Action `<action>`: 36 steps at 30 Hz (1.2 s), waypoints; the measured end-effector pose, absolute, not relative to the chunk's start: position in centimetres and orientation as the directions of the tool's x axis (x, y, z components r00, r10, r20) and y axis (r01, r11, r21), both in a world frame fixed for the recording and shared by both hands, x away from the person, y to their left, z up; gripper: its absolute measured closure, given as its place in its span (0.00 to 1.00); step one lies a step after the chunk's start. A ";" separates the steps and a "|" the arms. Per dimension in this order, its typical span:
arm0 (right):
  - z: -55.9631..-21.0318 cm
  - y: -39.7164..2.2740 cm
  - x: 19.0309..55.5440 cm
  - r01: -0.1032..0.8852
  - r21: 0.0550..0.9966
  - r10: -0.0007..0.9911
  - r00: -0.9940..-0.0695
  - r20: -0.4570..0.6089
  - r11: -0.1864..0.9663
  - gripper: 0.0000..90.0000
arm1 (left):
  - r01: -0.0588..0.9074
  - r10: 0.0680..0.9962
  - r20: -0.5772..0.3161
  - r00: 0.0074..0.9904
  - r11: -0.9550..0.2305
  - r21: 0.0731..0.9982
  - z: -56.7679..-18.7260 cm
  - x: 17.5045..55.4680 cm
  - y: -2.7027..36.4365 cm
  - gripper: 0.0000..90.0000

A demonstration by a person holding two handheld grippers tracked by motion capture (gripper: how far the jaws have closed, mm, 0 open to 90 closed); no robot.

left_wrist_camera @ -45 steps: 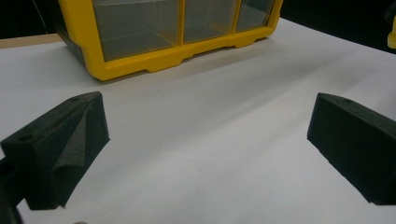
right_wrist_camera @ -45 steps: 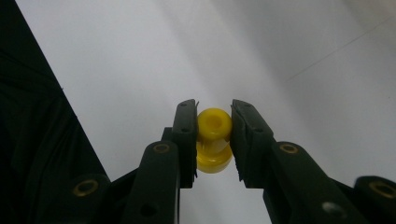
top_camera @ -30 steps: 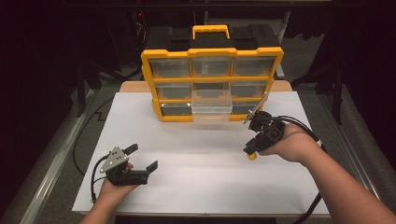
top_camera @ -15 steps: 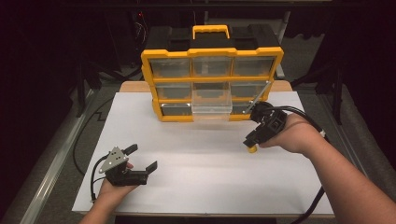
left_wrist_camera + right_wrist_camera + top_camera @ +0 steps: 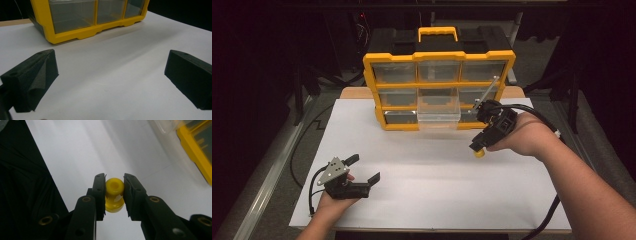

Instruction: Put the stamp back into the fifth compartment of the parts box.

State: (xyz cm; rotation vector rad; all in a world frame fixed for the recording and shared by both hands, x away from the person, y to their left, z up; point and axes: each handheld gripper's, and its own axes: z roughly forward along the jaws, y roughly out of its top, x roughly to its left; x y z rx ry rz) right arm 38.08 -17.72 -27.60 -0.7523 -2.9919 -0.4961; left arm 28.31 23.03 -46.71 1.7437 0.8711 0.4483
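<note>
Two grippers on the table here, and just one of them is busy; the right gripper is clenched on a yellow-handled screwdriver, jaws pinching the rounded handle end from both sides in the right gripper view; in the high view the metal shaft sticks up and back, angled across the front of the yellow organizer box, close to its right-hand drawers; whether the tip touches the box I can't tell.

The middle clear drawer is pulled out toward the person, sitting just left of the right hand; so my read is this is the carry step, tool lifted off the white table and being brought to that open drawer. Next move probably calls for swinging the tool over the drawer, laying the shaft flatter so it fits inside, then letting go; the long shaft could snag on the frame if it stays tilted like that.

The left gripper rests low near the front left of the table, jaws spread wide, nothing between them.

Brands or writing: none I can read anywhere, box included.
</note>
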 end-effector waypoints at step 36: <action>-23.5 -13.8 42.0 0.441 0.343 0.457 -0.889 0.036 0.830 0.81 | 0.322 0.738 -0.116 0.664 -0.142 0.936 -46.4 28.1 23.2 0.00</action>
